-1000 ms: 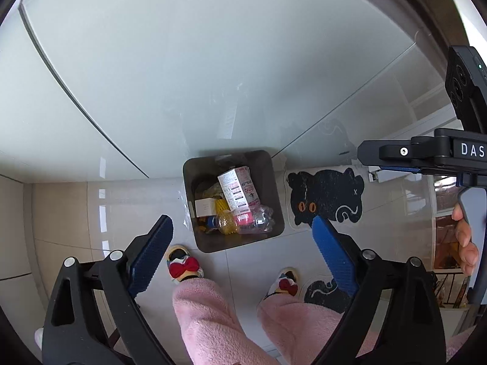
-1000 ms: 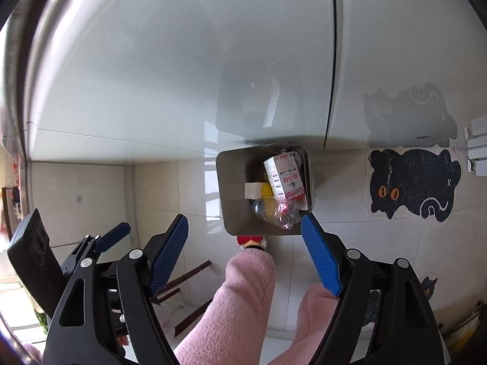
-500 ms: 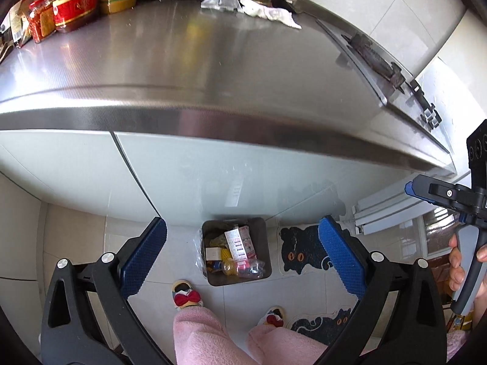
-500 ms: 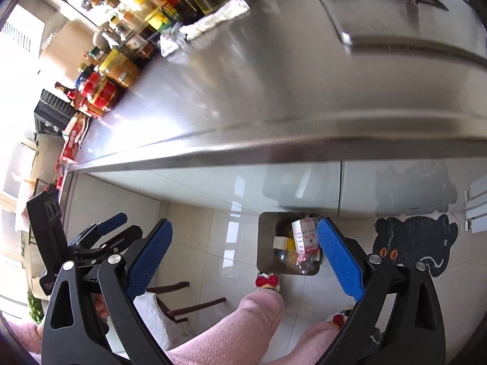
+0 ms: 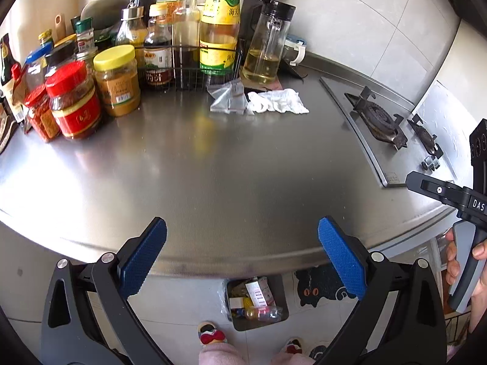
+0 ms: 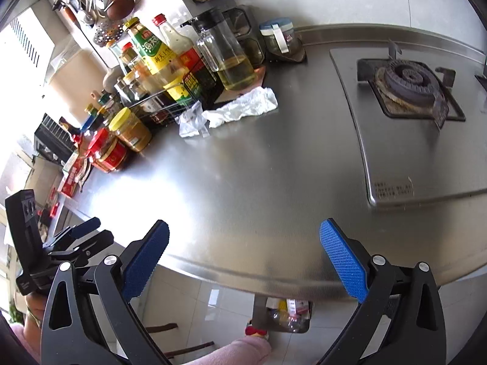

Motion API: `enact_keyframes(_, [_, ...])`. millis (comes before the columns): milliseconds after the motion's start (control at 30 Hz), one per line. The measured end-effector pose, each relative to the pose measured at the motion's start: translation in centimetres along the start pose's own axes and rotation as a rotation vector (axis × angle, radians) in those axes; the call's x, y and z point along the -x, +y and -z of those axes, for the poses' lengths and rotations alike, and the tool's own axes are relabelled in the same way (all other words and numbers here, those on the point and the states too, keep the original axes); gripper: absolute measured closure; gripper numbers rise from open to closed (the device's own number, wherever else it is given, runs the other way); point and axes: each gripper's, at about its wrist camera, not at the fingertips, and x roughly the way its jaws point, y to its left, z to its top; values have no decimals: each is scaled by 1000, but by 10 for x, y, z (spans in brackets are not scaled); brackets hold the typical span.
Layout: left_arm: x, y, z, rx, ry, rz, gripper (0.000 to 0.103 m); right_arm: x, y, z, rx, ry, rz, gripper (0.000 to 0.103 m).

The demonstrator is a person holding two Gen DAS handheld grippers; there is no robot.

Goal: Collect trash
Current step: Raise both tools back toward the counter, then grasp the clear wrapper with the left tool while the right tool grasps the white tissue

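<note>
A crumpled white paper towel (image 5: 277, 101) and a clear plastic bag (image 5: 228, 99) lie at the back of the steel counter (image 5: 231, 167), in front of the bottles. They also show in the right wrist view: towel (image 6: 243, 107), bag (image 6: 192, 120). A grey trash bin (image 5: 257, 304) with a carton and bottles in it stands on the floor below the counter edge; it shows in the right wrist view too (image 6: 283, 314). My left gripper (image 5: 242, 258) is open and empty above the counter's front edge. My right gripper (image 6: 243, 261) is open and empty, likewise at the front edge.
Sauce jars and oil bottles (image 5: 121, 60) crowd the back left of the counter. A glass oil jug (image 5: 268, 45) stands behind the towel. A gas hob (image 6: 411, 91) is set in on the right. A black cat mat (image 5: 319, 289) lies on the floor.
Both grippers have risen and tilted up from looking down at the bin and cabinet doors to looking across the counter top. Both stayed open and empty.
</note>
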Motion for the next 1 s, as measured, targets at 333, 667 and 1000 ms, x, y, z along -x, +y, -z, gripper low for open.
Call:
enact_keyframes(333, [-57, 27, -79, -14, -24, -34, 8, -62, 11, -77, 6, -42, 85, 3])
enact_keyframes(667, [-129, 42, -139, 22, 8, -75, 8, -156, 29, -122, 114, 14, 223, 5])
enact_keyframes(1000, [-174, 44, -157, -10, 67, -59, 21, -207, 16, -138, 127, 97, 261, 20])
